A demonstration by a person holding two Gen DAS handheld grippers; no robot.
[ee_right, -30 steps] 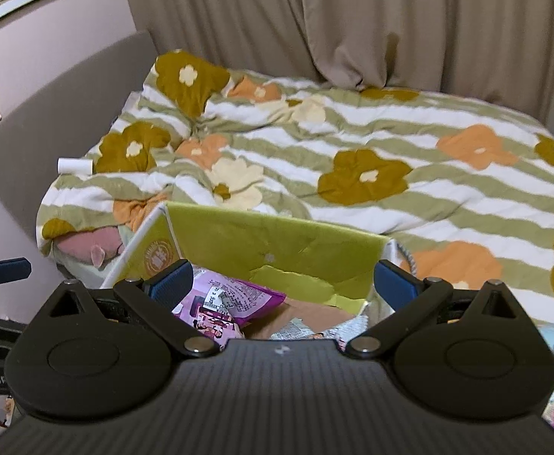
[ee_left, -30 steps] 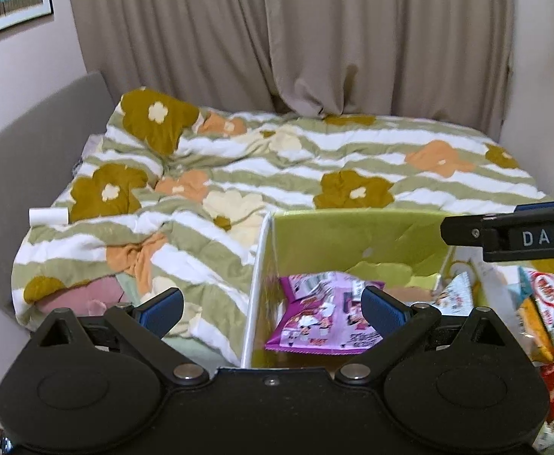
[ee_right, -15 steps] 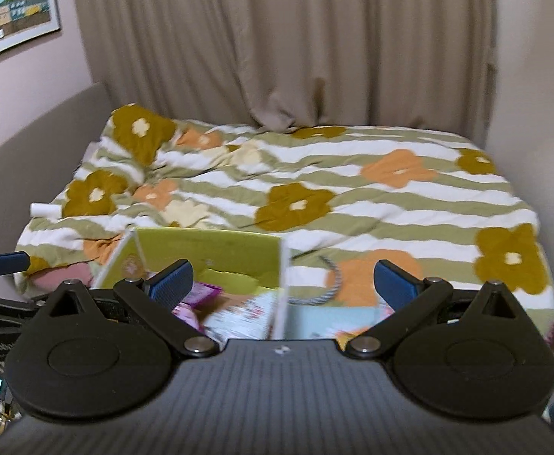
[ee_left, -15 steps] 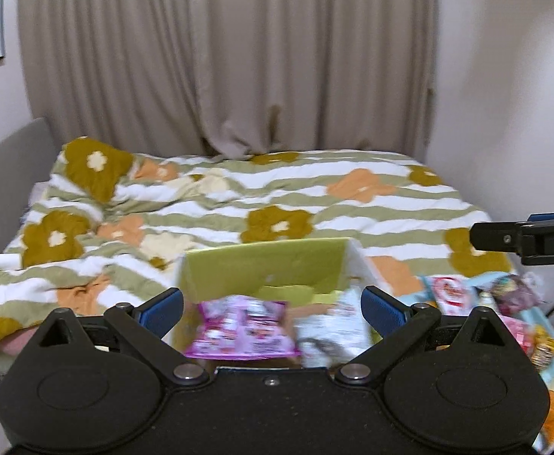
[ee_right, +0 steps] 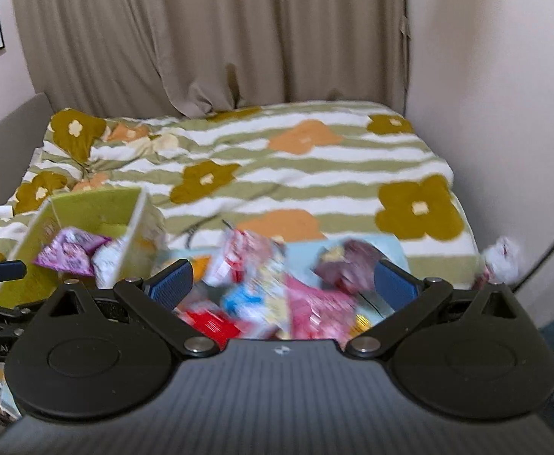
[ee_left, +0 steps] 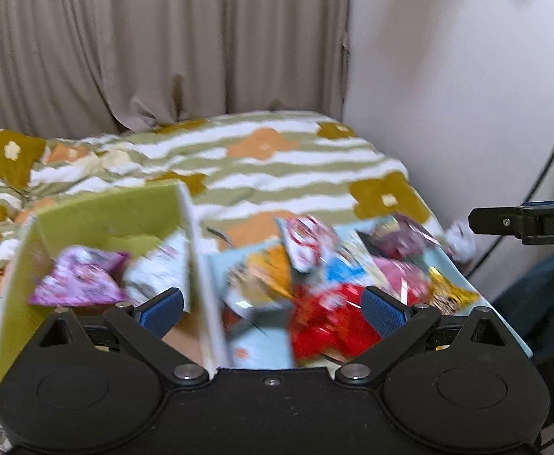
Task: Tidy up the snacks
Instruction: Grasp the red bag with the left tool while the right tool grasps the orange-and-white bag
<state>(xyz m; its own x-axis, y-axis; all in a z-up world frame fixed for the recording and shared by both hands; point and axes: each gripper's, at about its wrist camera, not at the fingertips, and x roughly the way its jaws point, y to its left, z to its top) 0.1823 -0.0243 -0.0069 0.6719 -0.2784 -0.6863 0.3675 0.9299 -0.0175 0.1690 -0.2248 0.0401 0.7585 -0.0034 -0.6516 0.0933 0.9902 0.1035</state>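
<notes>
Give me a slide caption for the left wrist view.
Open left tool faces a snack pile beside a green box on the bed.

I see a lime-green box [ee_left: 106, 208], a purple packet [ee_left: 77, 280] inside it, a red packet [ee_left: 326, 322], blurred, perhaps glossy, and a green-and-white striped duvet [ee_right: 277, 159] with ochre and orange flowers.

One green box [ee_left: 98, 212] holds two snack packets: one purple [ee_left: 77, 282], one white [ee_left: 159, 273]. One blurred pile of loose packets [ee_right: 277, 295], uncountable, lies on one light blue sheet [ee_left: 455, 276].
</notes>
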